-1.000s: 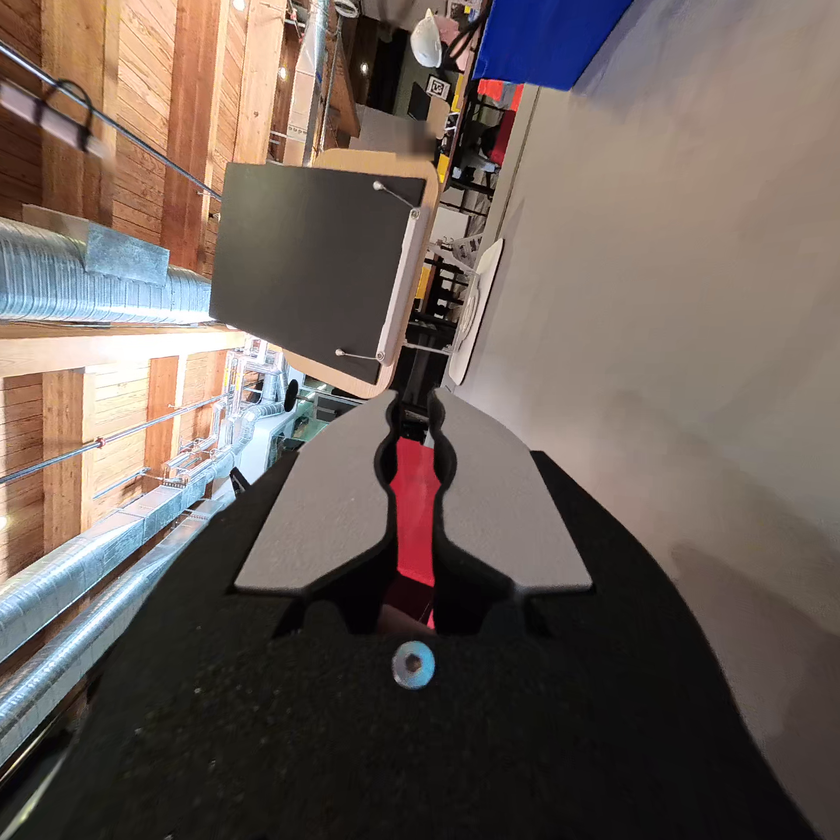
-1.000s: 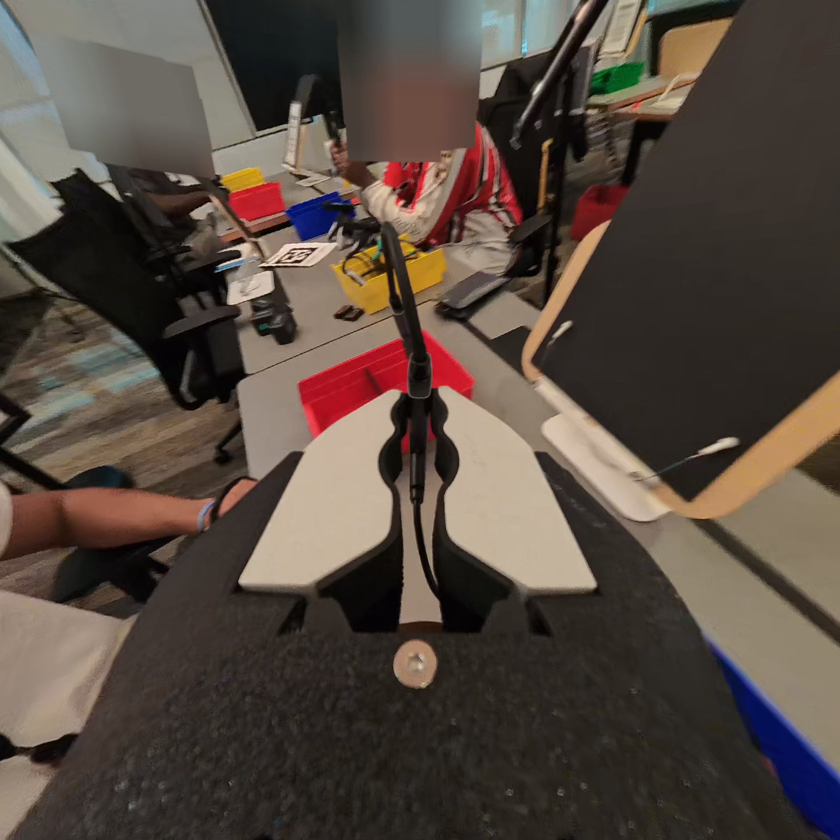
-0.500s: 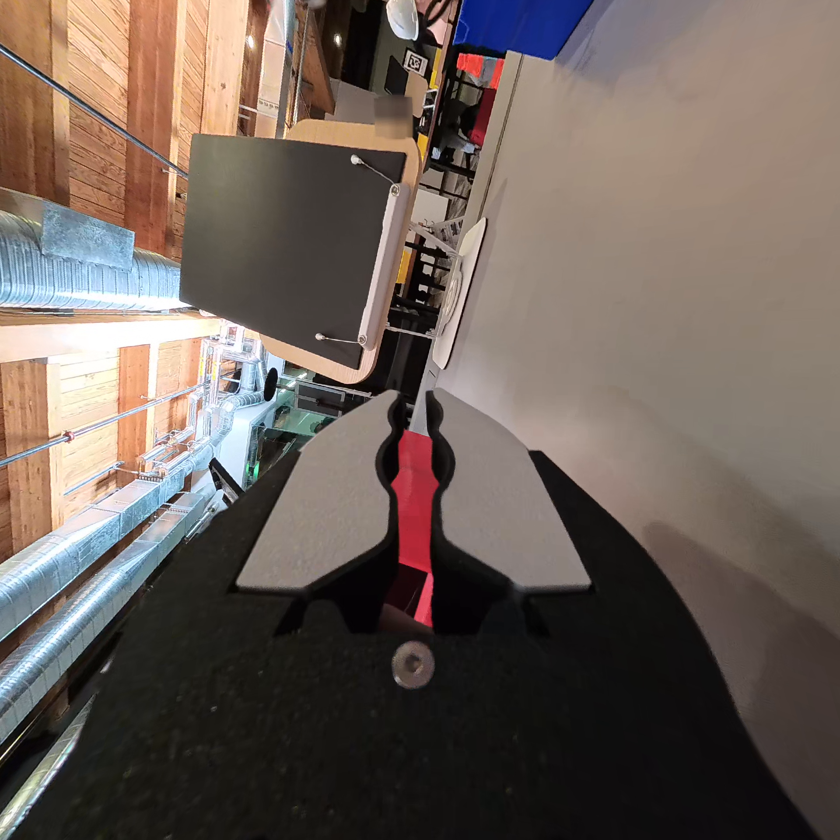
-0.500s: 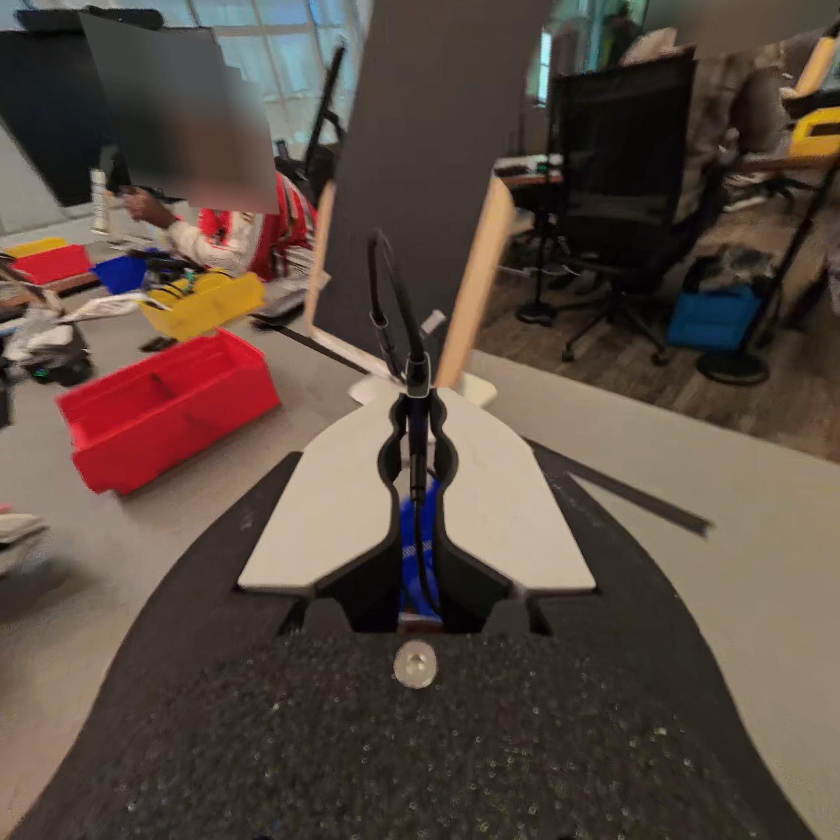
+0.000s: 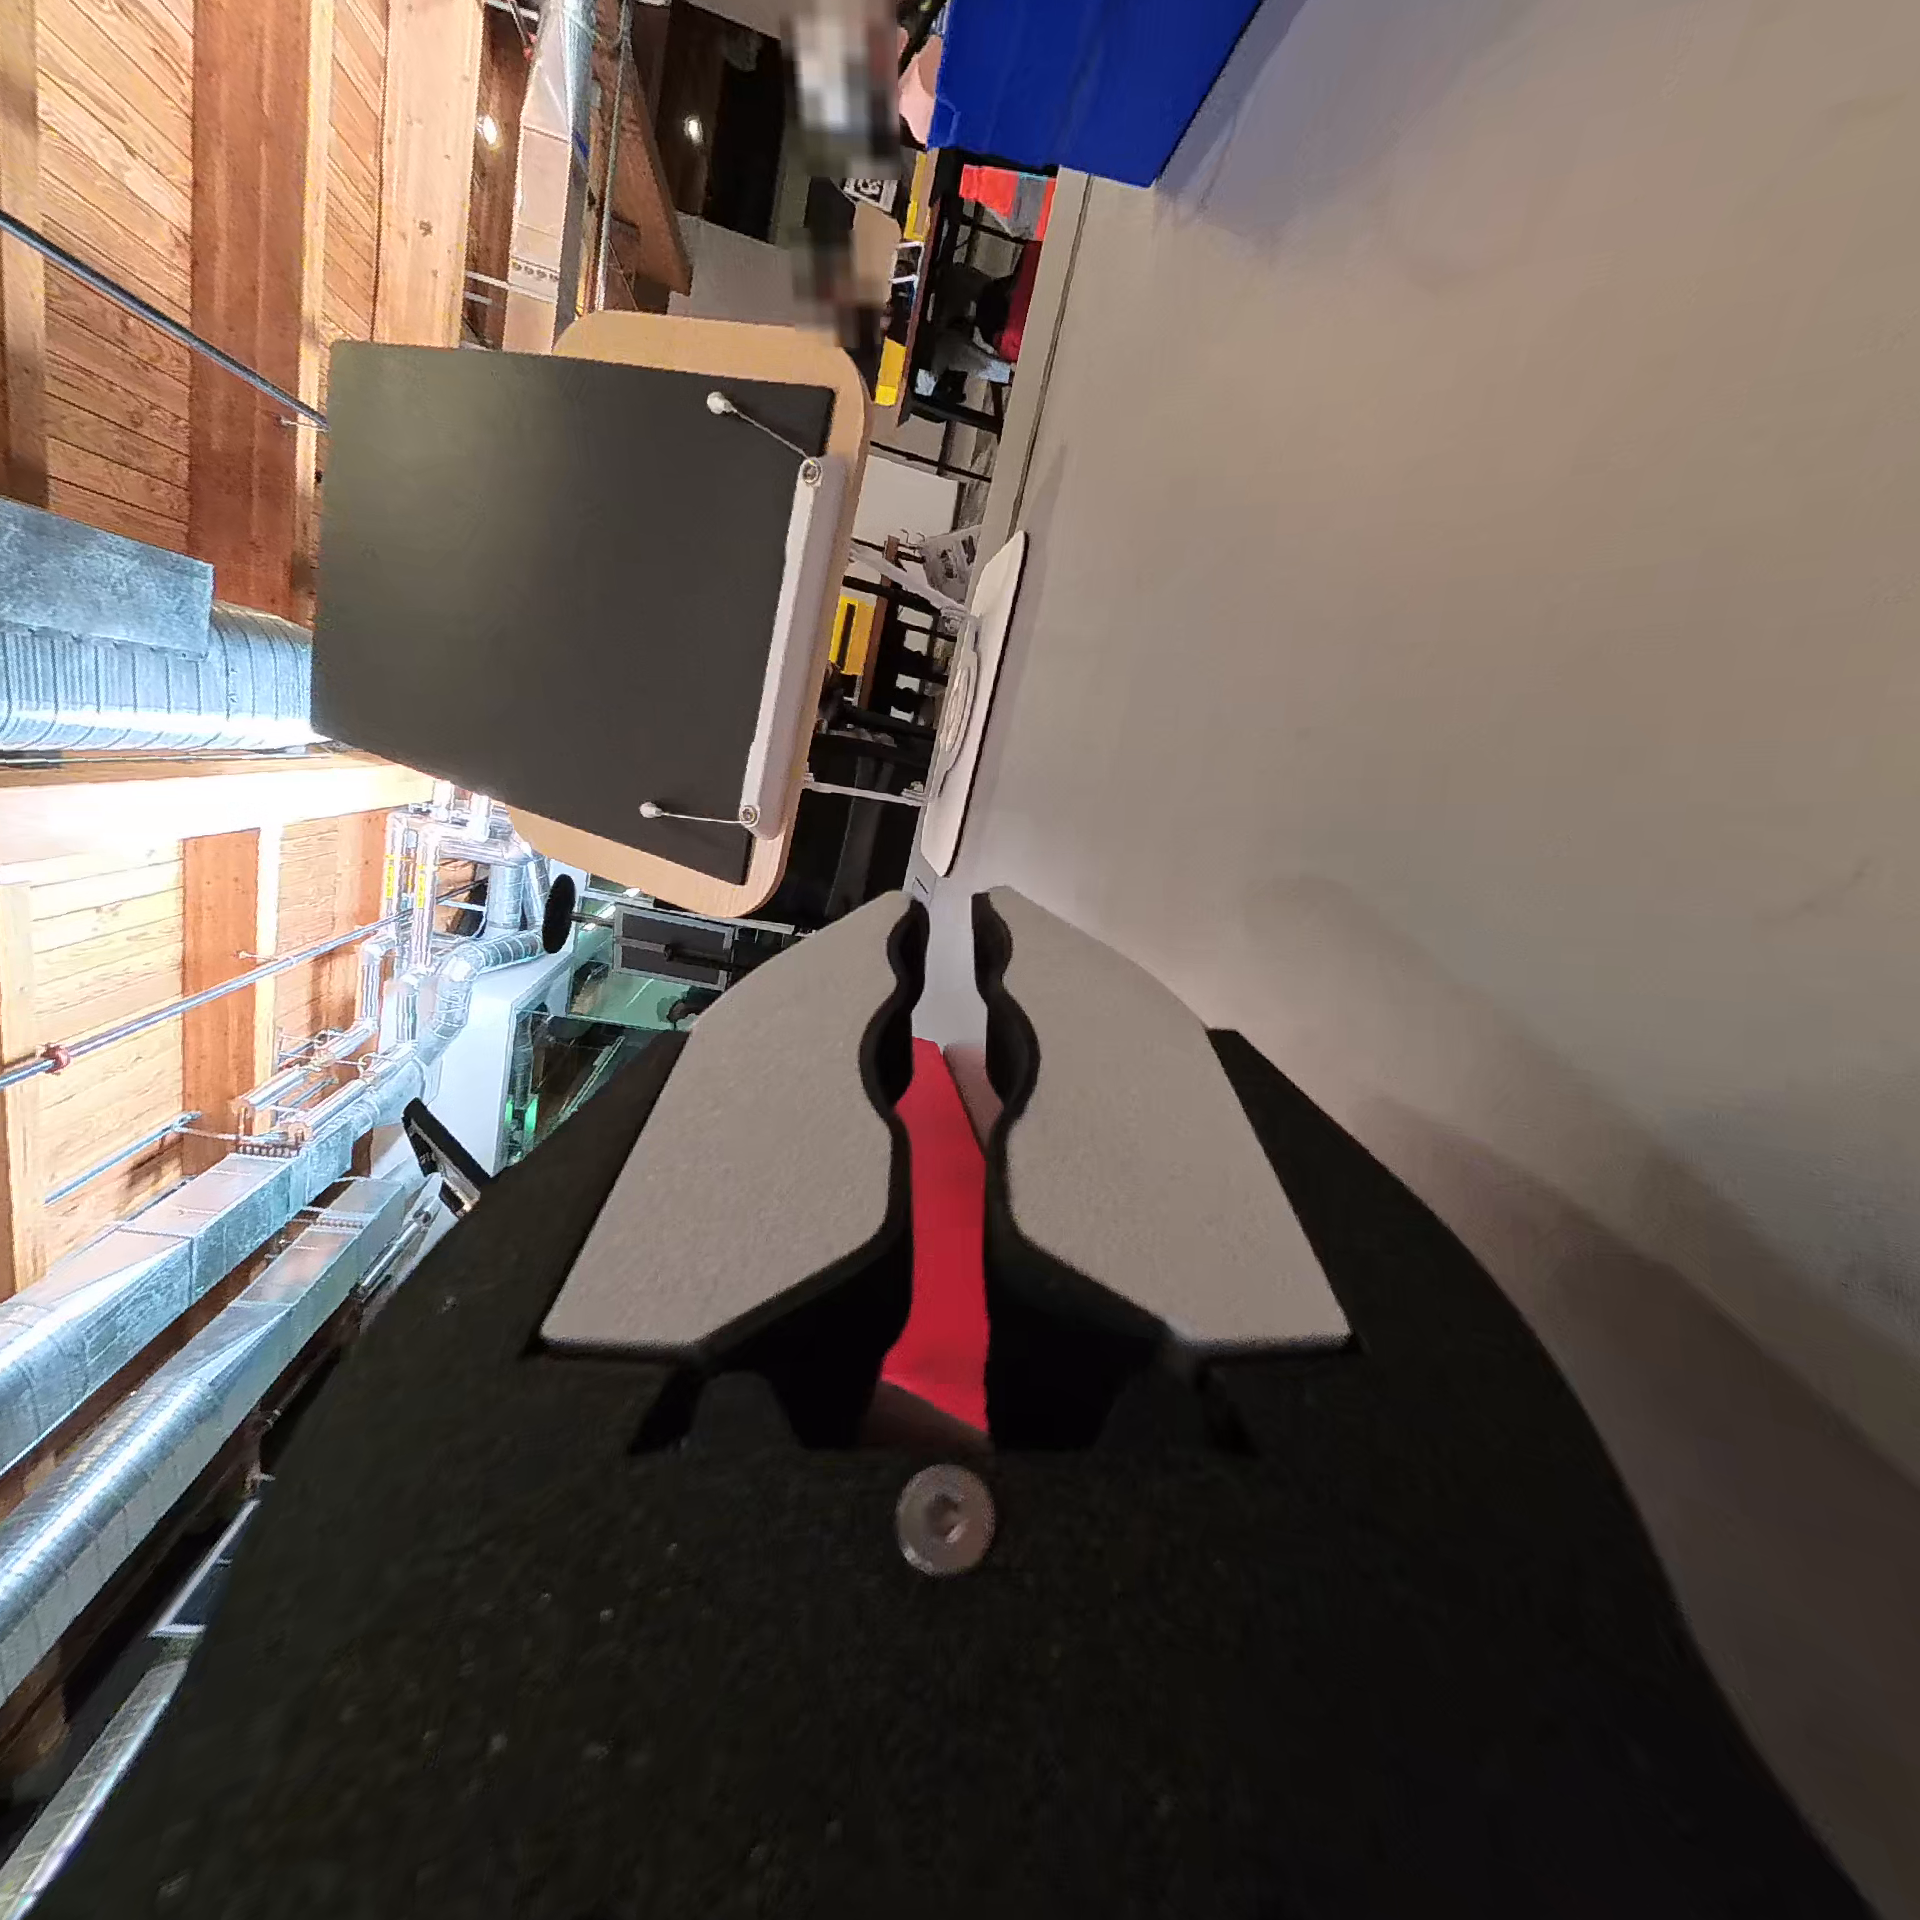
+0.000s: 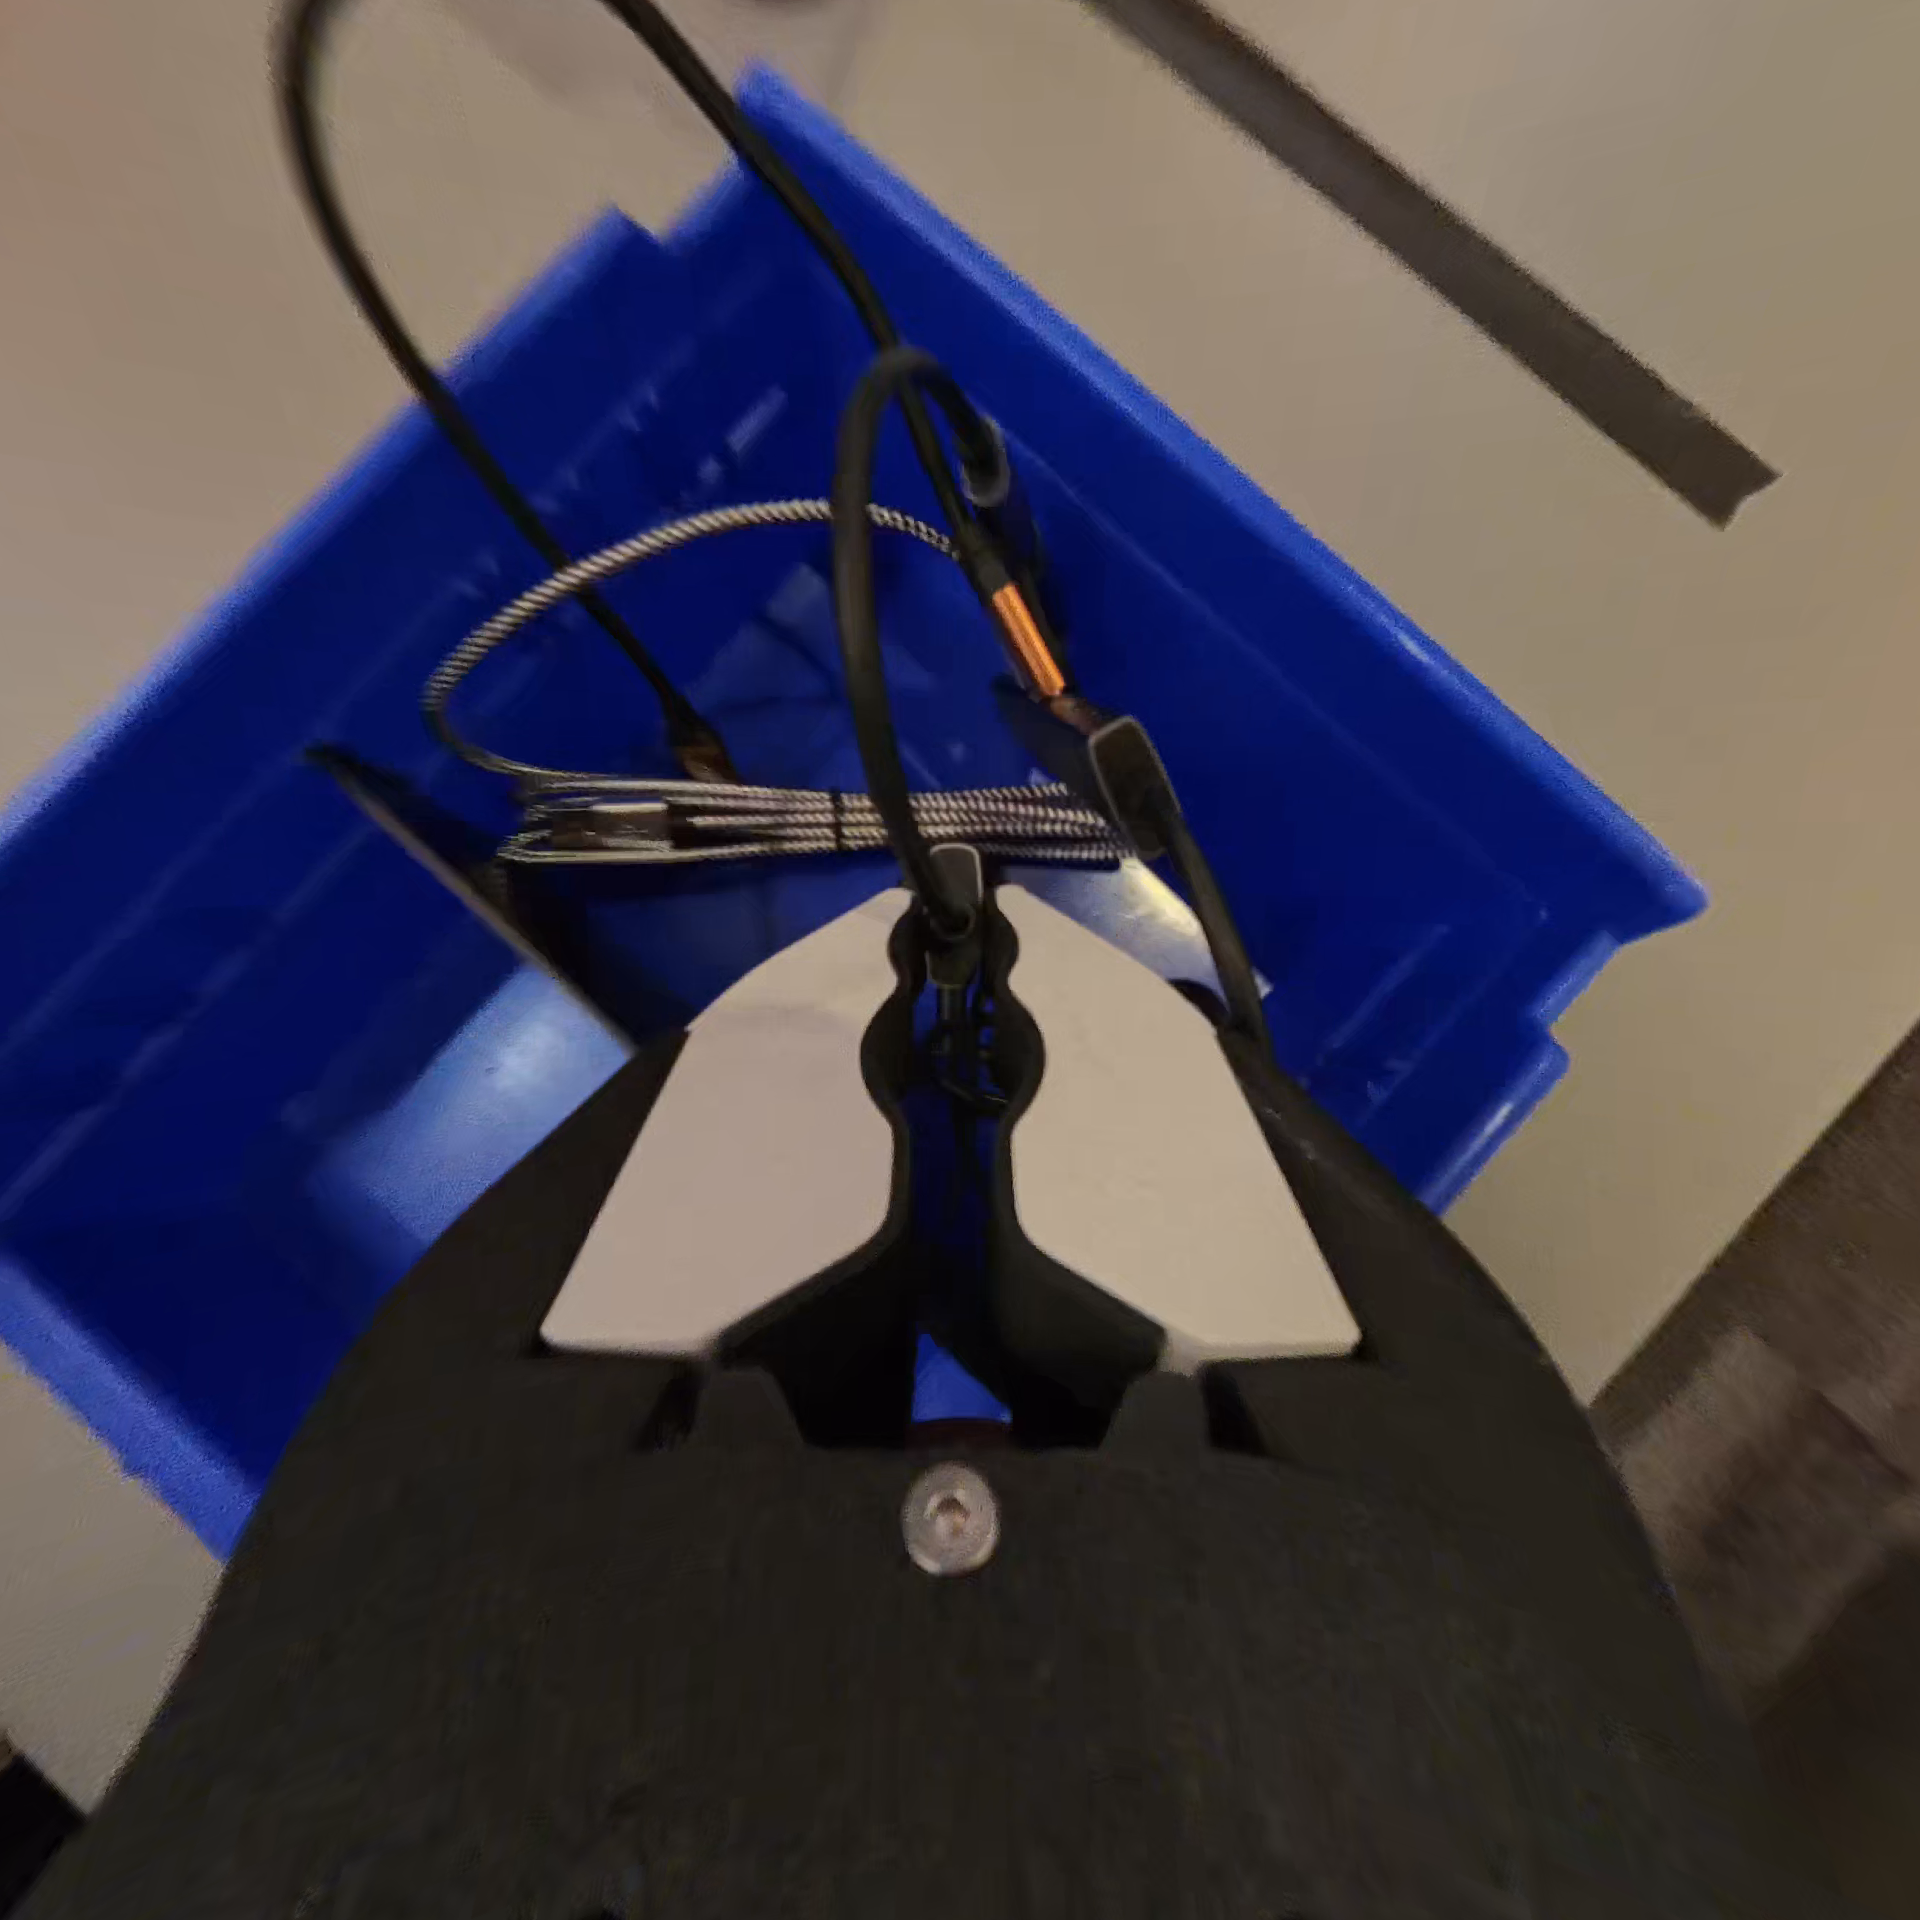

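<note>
— Fingers of the right gripper [image 6: 951, 914]? 
— Clenched on a black cable [image 6: 868, 623], looping ahead over the blue bin [image 6: 1351, 727] holding a braided cable [image 6: 831, 826].
— Left gripper [image 5: 943, 914]? 
— Nearly closed, empty; red bin [image 5: 940, 1226] behind its fingers.

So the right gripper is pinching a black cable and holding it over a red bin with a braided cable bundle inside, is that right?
Not quite: the bin is blue, not red, as the right wrist view shows. The rest holds: the right gripper is shut on the black cable above that bin, with the braided cable bundle lying inside.
</note>
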The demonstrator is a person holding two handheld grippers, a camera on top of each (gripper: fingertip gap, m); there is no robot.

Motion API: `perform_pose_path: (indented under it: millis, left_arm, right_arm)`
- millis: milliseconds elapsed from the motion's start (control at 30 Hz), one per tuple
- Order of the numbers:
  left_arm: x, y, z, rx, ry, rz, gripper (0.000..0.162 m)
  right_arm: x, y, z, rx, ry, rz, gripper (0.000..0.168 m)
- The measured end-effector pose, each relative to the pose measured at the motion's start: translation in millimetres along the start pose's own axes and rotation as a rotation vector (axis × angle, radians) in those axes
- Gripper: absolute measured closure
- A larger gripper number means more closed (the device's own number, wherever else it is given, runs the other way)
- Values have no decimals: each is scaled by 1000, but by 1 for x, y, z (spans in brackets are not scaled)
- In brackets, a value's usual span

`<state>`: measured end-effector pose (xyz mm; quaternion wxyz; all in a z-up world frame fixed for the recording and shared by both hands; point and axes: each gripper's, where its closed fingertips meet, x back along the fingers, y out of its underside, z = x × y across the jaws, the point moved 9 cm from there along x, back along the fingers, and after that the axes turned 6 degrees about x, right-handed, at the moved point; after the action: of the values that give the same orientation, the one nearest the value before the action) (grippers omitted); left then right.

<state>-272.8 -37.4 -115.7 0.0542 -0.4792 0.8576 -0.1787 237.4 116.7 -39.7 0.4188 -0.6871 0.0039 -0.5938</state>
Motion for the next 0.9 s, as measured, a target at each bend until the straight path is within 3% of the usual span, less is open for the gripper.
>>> perform_pose_path:
  millis: [133, 300, 367, 433, 500, 567, 633, 700, 767, 900]
  left_arm:
    - [2, 5, -7, 105, -13, -121, 158]
    - [21, 21, -43, 640, 90, -259, 140]
    - [37, 38, -59, 849, 89, -268, 136]
    - [55, 64, -70, 1006, 54, -285, 136]
    - [74, 93, -77, 1123, 23, -323, 132]
    - [90, 115, -86, 1212, -13, -321, 128]
    - [98, 129, -92, 1281, -37, -280, 123]
    - [99, 137, -93, 1328, -22, -267, 120]
    - [99, 142, -89, 1340, -18, -283, 120]
    - [94, 145, -84, 1333, 5, -345, 121]
  right_arm:
    - [-16, -17, 3, -72, 14, -59, 156]
    - [17, -25, -10, -100, 76, -3, 125]
    - [57, -27, -25, -78, 194, 110, 122]
    - [108, -24, -54, -31, 425, 234, 122]
    - [155, -10, -102, 10, 640, 437, 131]
    - [174, 14, -157, -48, 701, 677, 136]
    - [151, 45, -206, -146, 587, 786, 140]
    - [104, 77, -240, -281, 446, 735, 134]
    - [61, 107, -262, -379, 437, 670, 128]
    - [44, 110, -263, -371, 436, 613, 130]
